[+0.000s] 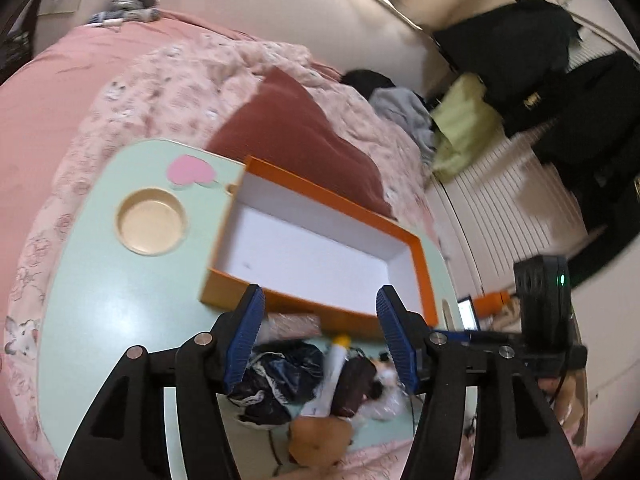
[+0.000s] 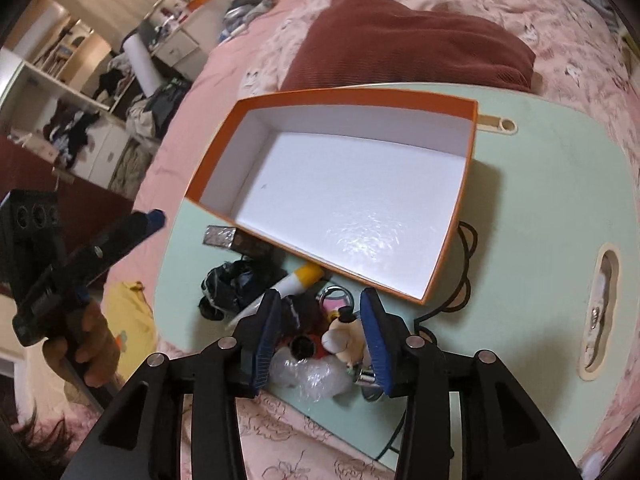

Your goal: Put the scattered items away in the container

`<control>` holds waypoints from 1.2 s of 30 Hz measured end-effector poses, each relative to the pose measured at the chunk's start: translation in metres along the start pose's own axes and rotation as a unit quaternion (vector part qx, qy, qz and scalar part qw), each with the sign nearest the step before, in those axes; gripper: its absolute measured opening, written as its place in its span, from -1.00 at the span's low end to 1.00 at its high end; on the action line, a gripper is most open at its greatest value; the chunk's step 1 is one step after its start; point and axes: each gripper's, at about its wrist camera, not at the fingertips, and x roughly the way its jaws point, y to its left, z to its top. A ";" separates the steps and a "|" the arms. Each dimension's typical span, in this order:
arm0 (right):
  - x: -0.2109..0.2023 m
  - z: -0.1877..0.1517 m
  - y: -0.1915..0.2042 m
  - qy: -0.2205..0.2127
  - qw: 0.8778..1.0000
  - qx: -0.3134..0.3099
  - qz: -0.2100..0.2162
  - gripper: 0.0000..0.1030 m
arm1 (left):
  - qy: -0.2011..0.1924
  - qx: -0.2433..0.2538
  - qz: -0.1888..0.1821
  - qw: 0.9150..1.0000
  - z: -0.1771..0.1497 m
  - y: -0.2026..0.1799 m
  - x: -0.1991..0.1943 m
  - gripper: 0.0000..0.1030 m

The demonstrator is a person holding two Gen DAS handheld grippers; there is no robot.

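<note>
An empty orange box with a white inside (image 1: 425, 280) (image 2: 352, 96) lies on a mint-green lap table (image 1: 120, 300) (image 2: 540, 200). A pile sits in front of its near wall: a crumpled black bag (image 1: 280, 376) (image 2: 236, 284), a white tube with a yellow cap (image 1: 338, 354) (image 2: 298, 280), a cartoon mouse toy (image 2: 344, 336), a pink key ring (image 2: 335, 299), clear wrap (image 2: 308, 376) and a shiny dark packet (image 2: 222, 236). My left gripper (image 1: 320, 296) hovers open above the pile's box side, holding nothing. My right gripper (image 2: 321, 298) stands open over the toy and key ring, its pads not pressing them.
The table rests on a bed with a pink flowered quilt (image 1: 180, 80) and a dark red pillow (image 1: 296, 132) (image 2: 400, 52) behind the box. The table has a round cup recess (image 1: 151, 222) and a handle slot (image 2: 600, 312). A hand (image 2: 88, 344) holds the left gripper beside the table.
</note>
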 end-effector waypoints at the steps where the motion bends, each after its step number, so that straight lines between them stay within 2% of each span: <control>1: 0.001 0.000 -0.002 0.001 1.000 0.004 0.001 -0.22 | -0.002 -0.003 0.005 1.000 0.001 0.002 0.001 0.15; 3: 0.000 0.000 -0.006 0.000 1.000 0.010 0.005 -0.22 | -0.003 -0.006 0.012 1.000 0.004 0.010 0.003 0.15; 6: -0.002 0.003 -0.010 -0.007 1.000 0.014 0.001 -0.22 | 0.016 -0.011 0.016 1.000 0.008 0.017 0.021 0.15; 11: -0.005 0.004 -0.009 -0.018 1.000 0.000 -0.018 -0.22 | 0.024 0.004 0.023 0.999 0.008 0.007 0.043 0.15; 13: -0.006 0.003 -0.007 -0.025 0.999 -0.010 -0.027 -0.22 | 0.017 0.016 0.037 0.999 0.006 0.002 0.043 0.15; 15: -0.008 0.001 -0.005 -0.029 0.999 -0.019 -0.029 -0.22 | 0.007 0.017 0.030 0.999 0.003 0.000 0.039 0.15; 17: -0.012 -0.005 -0.002 -0.039 0.998 -0.030 -0.030 -0.22 | -0.024 0.018 0.010 0.999 0.000 -0.002 0.024 0.15; 19: -0.024 -0.016 0.001 -0.058 0.997 -0.050 -0.031 -0.22 | -0.054 0.038 0.012 0.998 -0.003 -0.008 0.007 0.16; 21: -0.036 -0.031 0.010 -0.084 0.993 -0.072 -0.031 -0.20 | -0.061 0.057 0.033 0.996 -0.009 -0.015 -0.005 0.31; 22: -0.041 -0.038 0.014 -0.094 0.992 -0.077 -0.030 -0.11 | -0.064 0.061 0.040 0.995 -0.014 -0.017 -0.010 0.34; 23: -0.045 -0.047 0.017 -0.105 0.991 -0.080 -0.027 0.12 | -0.068 0.065 0.044 0.995 -0.020 -0.020 -0.017 0.35; 24: -0.049 -0.056 0.021 -0.116 0.990 -0.080 -0.024 0.24 | -0.073 0.069 0.050 0.994 -0.027 -0.022 -0.022 0.35; 26: -0.052 -0.075 0.027 -0.137 0.987 -0.078 -0.023 0.40 | -0.073 0.086 0.088 0.990 -0.044 -0.026 -0.032 0.35; 30: -0.043 -0.126 0.047 -0.168 0.974 -0.112 -0.106 0.41 | -0.054 0.120 0.134 0.982 -0.082 -0.033 -0.036 0.35; 34: -0.024 -0.162 0.056 -0.154 0.971 -0.128 -0.132 0.41 | -0.011 0.147 0.139 0.979 -0.124 -0.035 -0.029 0.35; 36: -0.020 -0.173 0.056 -0.155 0.969 -0.131 -0.144 0.42 | -0.008 0.165 0.163 0.973 -0.145 -0.036 -0.026 0.36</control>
